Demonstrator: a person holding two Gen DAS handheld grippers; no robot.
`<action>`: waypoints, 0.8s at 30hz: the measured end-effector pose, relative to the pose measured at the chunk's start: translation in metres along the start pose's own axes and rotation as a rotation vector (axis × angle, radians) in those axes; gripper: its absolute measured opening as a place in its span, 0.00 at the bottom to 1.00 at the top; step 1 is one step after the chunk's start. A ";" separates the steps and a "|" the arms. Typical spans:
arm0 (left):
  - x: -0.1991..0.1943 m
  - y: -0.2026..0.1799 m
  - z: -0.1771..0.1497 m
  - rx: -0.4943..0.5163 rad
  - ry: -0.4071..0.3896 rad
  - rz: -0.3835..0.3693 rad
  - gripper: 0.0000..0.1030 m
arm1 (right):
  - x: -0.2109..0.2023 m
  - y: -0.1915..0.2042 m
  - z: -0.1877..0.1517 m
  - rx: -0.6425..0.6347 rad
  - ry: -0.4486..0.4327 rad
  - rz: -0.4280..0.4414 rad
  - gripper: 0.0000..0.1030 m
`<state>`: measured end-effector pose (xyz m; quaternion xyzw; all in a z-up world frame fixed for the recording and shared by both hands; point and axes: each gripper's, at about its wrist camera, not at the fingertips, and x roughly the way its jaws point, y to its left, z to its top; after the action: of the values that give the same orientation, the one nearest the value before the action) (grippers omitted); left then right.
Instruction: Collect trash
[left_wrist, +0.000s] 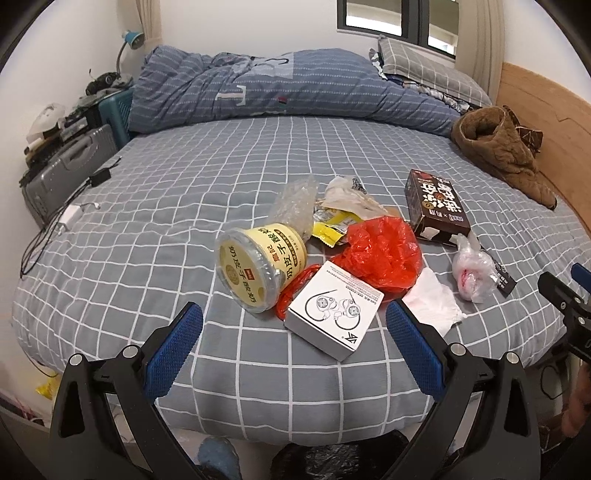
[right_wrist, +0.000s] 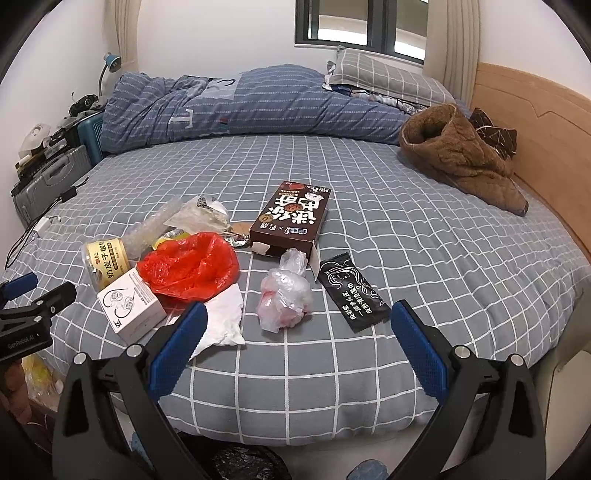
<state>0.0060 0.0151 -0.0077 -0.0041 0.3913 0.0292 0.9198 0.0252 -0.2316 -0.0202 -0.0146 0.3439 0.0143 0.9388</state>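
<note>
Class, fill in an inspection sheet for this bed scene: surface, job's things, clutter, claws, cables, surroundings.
Surface: grey checked bedsheet.
Job's things: yoghurt tub on its side, white earphone box, red plastic bag, brown snack box, clear knotted bag, black sachet, white tissue.
Clutter: brown jacket, blue duvet.
Claws: left claw and right claw open, empty.
Cables: charger lead.
Surroundings: window, suitcase.

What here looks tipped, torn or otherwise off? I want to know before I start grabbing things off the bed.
The yellow yogurt tub lies tipped on its side, lid still on, nothing visibly spilled. The brown snack box has its near end flap torn open. Both the left gripper and right gripper are open and empty.
</note>
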 end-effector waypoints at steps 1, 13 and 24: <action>0.000 0.000 0.000 -0.003 0.002 -0.001 0.94 | 0.001 0.000 0.000 0.000 0.003 -0.001 0.93; 0.001 -0.001 0.001 0.000 -0.003 -0.005 0.95 | 0.003 -0.001 0.000 0.006 -0.003 -0.018 0.93; 0.002 -0.005 0.001 0.007 -0.002 -0.009 0.94 | 0.003 -0.002 0.001 0.007 -0.005 -0.021 0.93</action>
<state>0.0082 0.0101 -0.0085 -0.0026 0.3907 0.0234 0.9202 0.0280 -0.2337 -0.0217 -0.0150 0.3416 0.0030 0.9397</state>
